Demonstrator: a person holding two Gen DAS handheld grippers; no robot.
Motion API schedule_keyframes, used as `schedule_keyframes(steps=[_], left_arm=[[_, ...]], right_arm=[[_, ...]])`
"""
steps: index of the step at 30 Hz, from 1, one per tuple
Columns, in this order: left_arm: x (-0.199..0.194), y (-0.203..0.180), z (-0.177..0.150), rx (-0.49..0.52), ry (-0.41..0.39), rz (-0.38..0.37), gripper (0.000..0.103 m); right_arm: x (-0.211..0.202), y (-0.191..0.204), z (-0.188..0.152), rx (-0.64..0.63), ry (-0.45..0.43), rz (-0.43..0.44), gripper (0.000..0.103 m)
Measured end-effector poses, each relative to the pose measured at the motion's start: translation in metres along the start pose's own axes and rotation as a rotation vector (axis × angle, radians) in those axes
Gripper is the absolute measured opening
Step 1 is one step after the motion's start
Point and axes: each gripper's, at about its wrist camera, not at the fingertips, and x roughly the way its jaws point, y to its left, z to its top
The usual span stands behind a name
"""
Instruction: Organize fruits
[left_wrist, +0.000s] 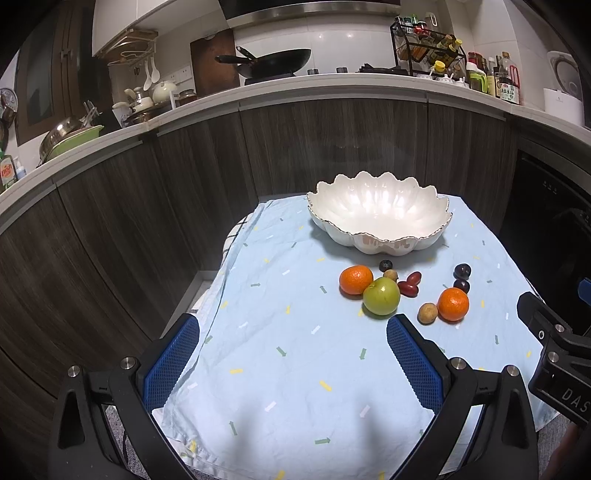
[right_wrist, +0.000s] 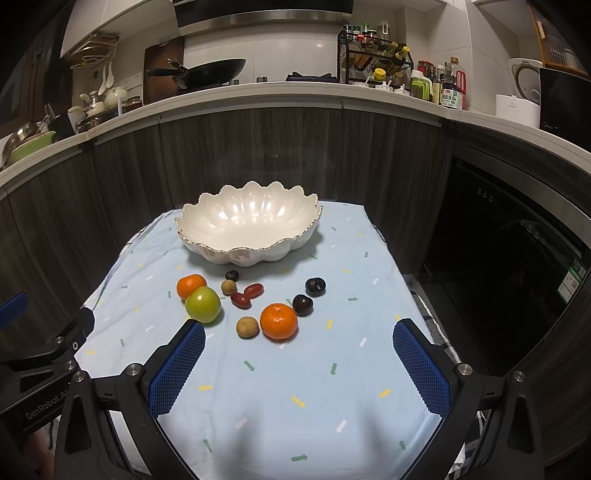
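Observation:
An empty white scalloped bowl (left_wrist: 378, 214) (right_wrist: 249, 223) stands at the far side of a light blue cloth (left_wrist: 295, 369) (right_wrist: 295, 387). In front of it lie loose fruits: a green apple (left_wrist: 381, 296) (right_wrist: 203, 305), two oranges (left_wrist: 355, 279) (left_wrist: 453, 304) (right_wrist: 279, 321), two red dates (left_wrist: 409, 284) (right_wrist: 247, 294), dark plums (left_wrist: 462, 271) (right_wrist: 315, 286), small brown fruits (left_wrist: 427, 313) (right_wrist: 247, 327) and a blueberry (left_wrist: 385, 265). My left gripper (left_wrist: 291, 328) is open and empty, short of the fruits. My right gripper (right_wrist: 299, 332) is open and empty, just short of the near orange.
The cloth covers a small table in front of dark wood cabinets (left_wrist: 147, 206). A kitchen counter (left_wrist: 295, 86) behind holds a wok, dishes and bottles. A dark appliance (right_wrist: 517, 258) stands to the right. The other gripper shows at each view's edge (left_wrist: 554, 339) (right_wrist: 44, 354).

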Motion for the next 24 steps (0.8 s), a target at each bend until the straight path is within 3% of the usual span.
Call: schedule_keyframes(steps=[24], left_arm=[[0.0013,0.0027,0.0004,0.0,0.007,-0.007,0.103]], right_arm=[[0.0016,0.001,0.0012,-0.001,0.003,0.006,0.103]])
